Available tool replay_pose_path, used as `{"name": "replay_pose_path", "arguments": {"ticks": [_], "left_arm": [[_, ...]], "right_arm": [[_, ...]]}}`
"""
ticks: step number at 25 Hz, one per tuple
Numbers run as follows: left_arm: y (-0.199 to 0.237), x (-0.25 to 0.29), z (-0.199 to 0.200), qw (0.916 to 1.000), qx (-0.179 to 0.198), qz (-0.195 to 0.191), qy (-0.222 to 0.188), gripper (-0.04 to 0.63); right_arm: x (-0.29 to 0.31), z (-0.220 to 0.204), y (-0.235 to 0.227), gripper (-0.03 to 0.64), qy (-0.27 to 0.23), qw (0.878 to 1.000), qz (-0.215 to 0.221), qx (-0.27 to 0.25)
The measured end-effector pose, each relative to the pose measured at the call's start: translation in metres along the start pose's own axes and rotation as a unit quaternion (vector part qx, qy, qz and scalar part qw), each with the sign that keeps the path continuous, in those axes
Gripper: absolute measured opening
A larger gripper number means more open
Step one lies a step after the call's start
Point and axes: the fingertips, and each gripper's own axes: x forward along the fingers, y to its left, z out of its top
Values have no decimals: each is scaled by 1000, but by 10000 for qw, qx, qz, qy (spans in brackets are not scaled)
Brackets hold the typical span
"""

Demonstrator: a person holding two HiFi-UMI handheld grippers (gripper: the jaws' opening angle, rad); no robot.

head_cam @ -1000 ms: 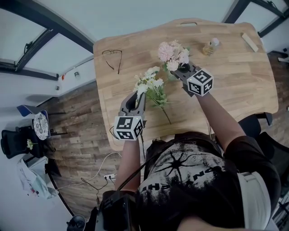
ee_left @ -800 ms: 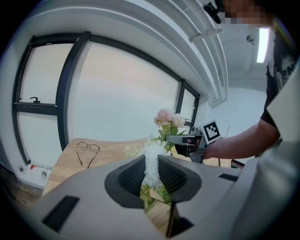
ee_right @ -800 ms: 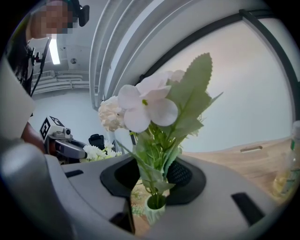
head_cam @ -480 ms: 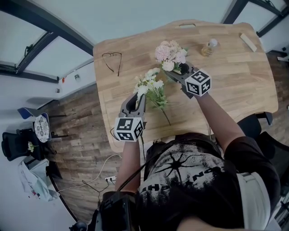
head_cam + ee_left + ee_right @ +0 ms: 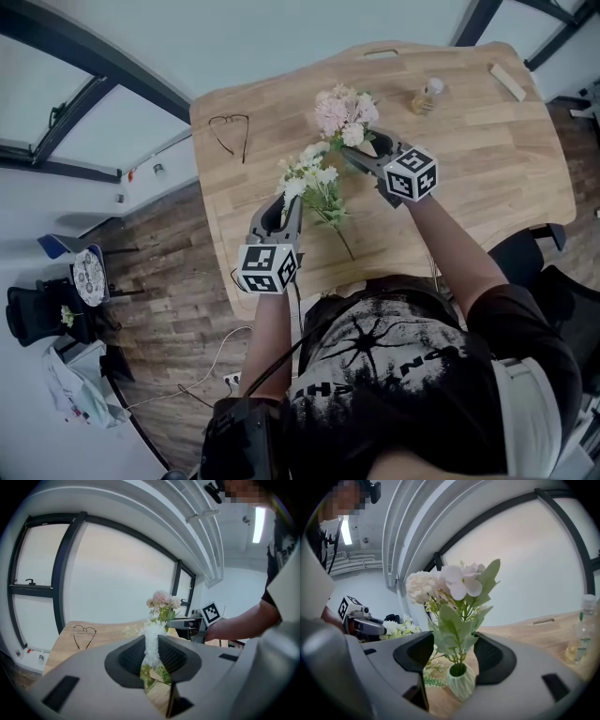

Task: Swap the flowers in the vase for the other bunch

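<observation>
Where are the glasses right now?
In the head view, the glasses lie on the wooden table near its far left corner, to the left of the pink flowers.

White bunch (image 5: 314, 178) blocks the middle; tabletop (image 5: 497, 178) at right lies open

Eyeglasses (image 5: 230, 131), bottle (image 5: 427, 97), wooden block (image 5: 507, 82)

Office or studio workroom, not domestic. Beyond the left gripper (image 5: 151, 644) jaws: tall dark-framed windows (image 5: 112, 583), pale wooden desk (image 5: 58, 645), eyeglasses (image 5: 84, 633). High right of them: ceiling strip light (image 5: 258, 524). Behind and below: plank floor (image 5: 169, 281), loose cables (image 5: 220, 345), black chair (image 5: 28, 300).
</observation>
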Motion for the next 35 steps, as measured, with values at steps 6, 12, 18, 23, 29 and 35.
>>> {"name": "replay_pose_path", "arguments": {"ticks": [6,12,18,23,29,35], "left_arm": [[1,-1,3,9998,81,-161,-29,92],[0,-8,12,9993,204,-310,-100,92],[2,-21,22,9983,325,-432,-238,92],[3,-31,31,9968,431,-581,-325,92],[7,-41,41,9944,602,-768,-414,92],[10,-55,52,9914,798,-923,-477,92]], "right_arm": [[-12,4,4,253,-116,9997,-205,-7],[-32,10,7,253,-265,9984,-507,13],[-51,21,25,252,-442,9962,-734,-170],[-60,27,42,252,-540,9942,-899,-218],[-62,41,77,231,-729,9936,-801,-320],[-66,52,117,52,-915,9927,-646,-439]]}}
